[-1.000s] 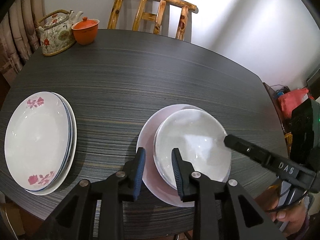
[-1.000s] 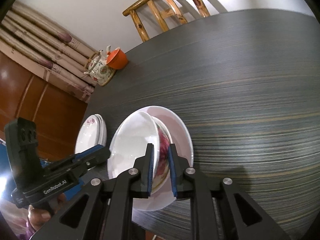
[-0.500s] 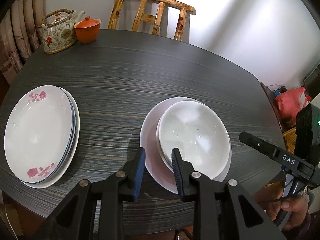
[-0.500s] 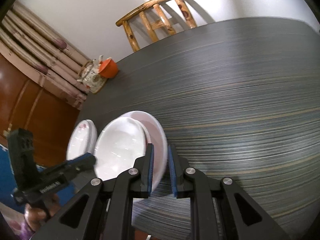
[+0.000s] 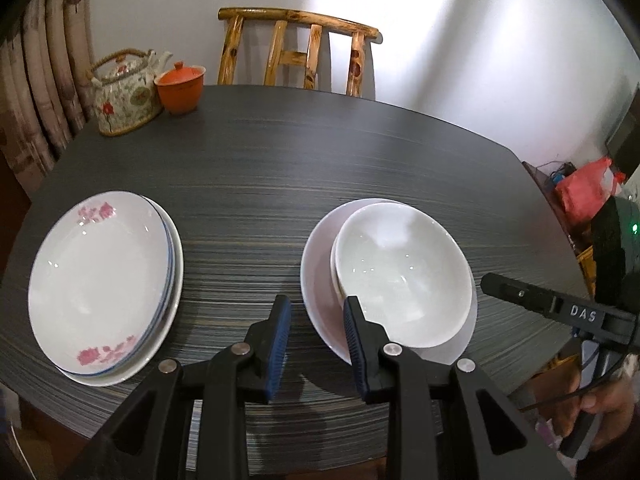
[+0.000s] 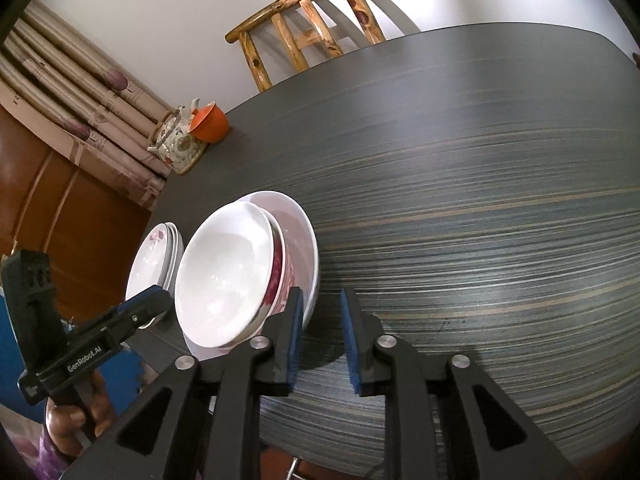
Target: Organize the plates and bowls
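Bowls (image 5: 402,276): stacked on pink plate (image 5: 320,276), bench (image 5: 320,160) near edge. Plates (image 5: 100,292): stacked, well left of bowls. Sorting looks complete. Left tool (image 5: 316,332): open, empty. Right tool (image 6: 322,336): just opened, empty, beside bowls.

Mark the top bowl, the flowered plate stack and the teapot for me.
top bowl (image 5: 400,276), left wrist view, inner bottom of the bowl.
flowered plate stack (image 5: 100,284), left wrist view, centre of the top plate.
teapot (image 5: 126,100), left wrist view, painted body.
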